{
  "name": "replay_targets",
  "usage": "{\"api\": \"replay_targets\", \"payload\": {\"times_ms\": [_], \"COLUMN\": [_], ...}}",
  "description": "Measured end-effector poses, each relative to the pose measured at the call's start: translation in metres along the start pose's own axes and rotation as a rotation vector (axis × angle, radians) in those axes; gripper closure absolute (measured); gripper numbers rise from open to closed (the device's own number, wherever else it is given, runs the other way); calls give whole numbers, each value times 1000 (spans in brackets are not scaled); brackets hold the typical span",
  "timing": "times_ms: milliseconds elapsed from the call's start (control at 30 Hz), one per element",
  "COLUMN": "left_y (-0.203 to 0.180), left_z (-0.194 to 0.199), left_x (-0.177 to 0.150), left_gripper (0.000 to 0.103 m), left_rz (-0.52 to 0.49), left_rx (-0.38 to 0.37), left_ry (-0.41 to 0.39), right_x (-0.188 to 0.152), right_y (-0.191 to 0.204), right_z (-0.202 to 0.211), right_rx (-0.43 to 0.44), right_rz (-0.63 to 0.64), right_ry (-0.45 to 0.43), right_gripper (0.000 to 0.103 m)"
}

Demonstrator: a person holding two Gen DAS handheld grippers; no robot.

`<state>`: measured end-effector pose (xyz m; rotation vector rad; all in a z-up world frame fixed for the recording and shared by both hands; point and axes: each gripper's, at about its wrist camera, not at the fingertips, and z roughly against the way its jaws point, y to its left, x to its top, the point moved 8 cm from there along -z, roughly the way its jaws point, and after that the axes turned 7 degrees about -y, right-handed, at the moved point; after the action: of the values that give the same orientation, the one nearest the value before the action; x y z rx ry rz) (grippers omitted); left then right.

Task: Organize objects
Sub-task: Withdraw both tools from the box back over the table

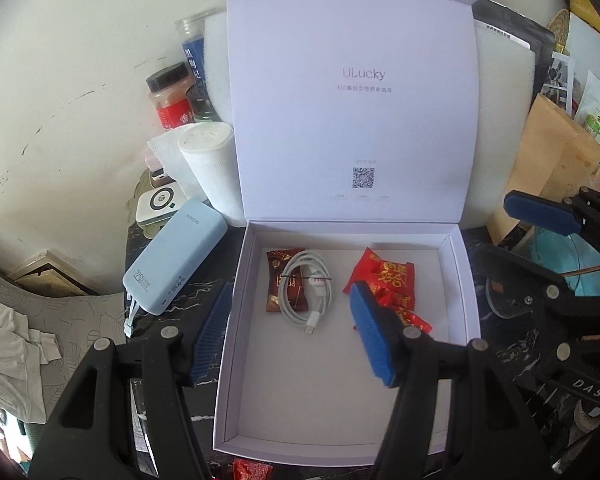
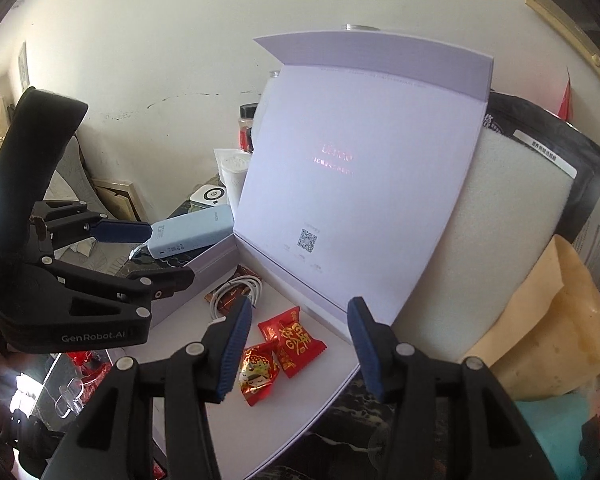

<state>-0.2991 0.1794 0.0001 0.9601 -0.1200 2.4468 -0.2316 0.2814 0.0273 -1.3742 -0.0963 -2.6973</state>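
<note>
A white gift box point(image 1: 236, 420) stands open, its lid point(image 1: 352, 120) upright; it also shows in the right wrist view point(image 2: 340, 384). Inside lie a brown candy point(image 1: 274, 284), a coiled white cable point(image 1: 312, 292) and red candies point(image 1: 384, 276), also in the right wrist view point(image 2: 288, 340). A pale blue power bank point(image 1: 176, 258) lies left of the box. My left gripper point(image 1: 292, 336) is open and empty above the box's front. My right gripper point(image 2: 300, 344) is open and empty over the red candies; it shows at the right of the left wrist view point(image 1: 540, 236).
Jars point(image 1: 172, 96), a tissue roll point(image 1: 208, 160) and a small white charger point(image 1: 156, 204) crowd the back left. Brown paper bags point(image 1: 548, 168) and a black bag point(image 2: 548, 152) stand at the right. A red candy point(image 1: 252, 470) lies in front of the box.
</note>
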Motion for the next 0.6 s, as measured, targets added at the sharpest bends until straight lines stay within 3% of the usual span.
{"api": "replay_targets", "payload": {"times_ms": [600], "left_y": [-7], "left_z": [84], "left_x": [-21], "left_gripper": [37], "left_rz": [20], "left_rx": [24], "left_ry": [-74], "right_x": [-7], "right_y": [34], "right_z": [71], "right_rx": [20], "right_rz": [24], "right_ry": [-63], "right_gripper": [50]}}
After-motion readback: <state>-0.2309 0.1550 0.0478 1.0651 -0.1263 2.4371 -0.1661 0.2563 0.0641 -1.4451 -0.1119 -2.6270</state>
